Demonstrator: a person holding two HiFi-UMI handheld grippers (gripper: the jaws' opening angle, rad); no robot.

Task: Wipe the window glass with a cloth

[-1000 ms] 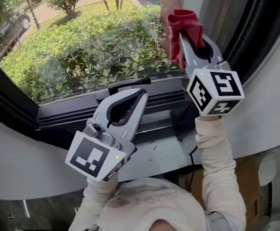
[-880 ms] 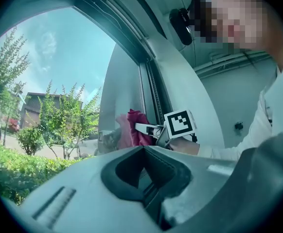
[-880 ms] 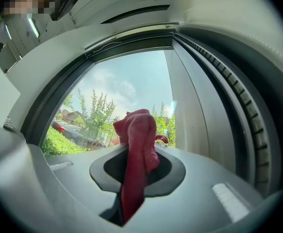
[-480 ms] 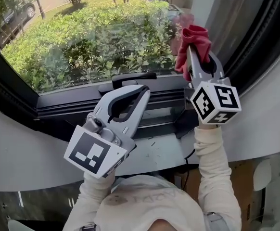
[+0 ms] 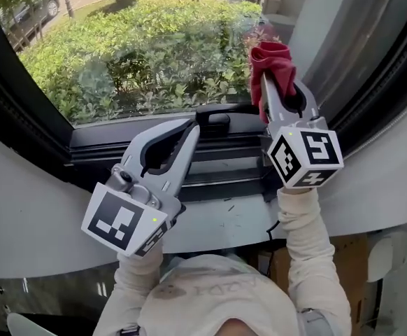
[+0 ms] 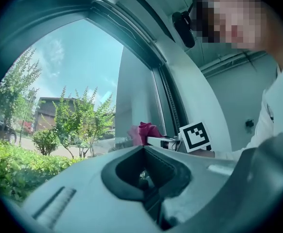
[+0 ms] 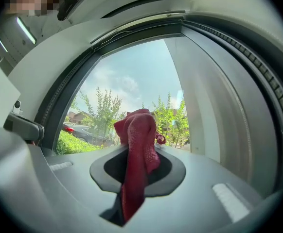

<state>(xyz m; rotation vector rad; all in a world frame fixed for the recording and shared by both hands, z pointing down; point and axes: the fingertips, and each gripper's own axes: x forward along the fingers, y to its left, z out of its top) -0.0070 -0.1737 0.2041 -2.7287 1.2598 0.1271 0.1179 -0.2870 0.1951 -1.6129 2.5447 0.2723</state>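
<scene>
Right gripper (image 5: 263, 82) of mine is clamped on the red cloth (image 5: 274, 56), the jaws closed on its lower folds while the bunched top sticks out past the tips. I hold it up at the lower right corner of the window glass (image 5: 140, 47), where the cloth seems to touch the pane, its faint reflection right beside it. My left gripper (image 5: 188, 126) has its jaws together with nothing between them, and it hovers lower, over the dark window frame (image 5: 84, 140), near the black handle (image 5: 215, 120). A green hedge (image 5: 98, 68) shows outside.
</scene>
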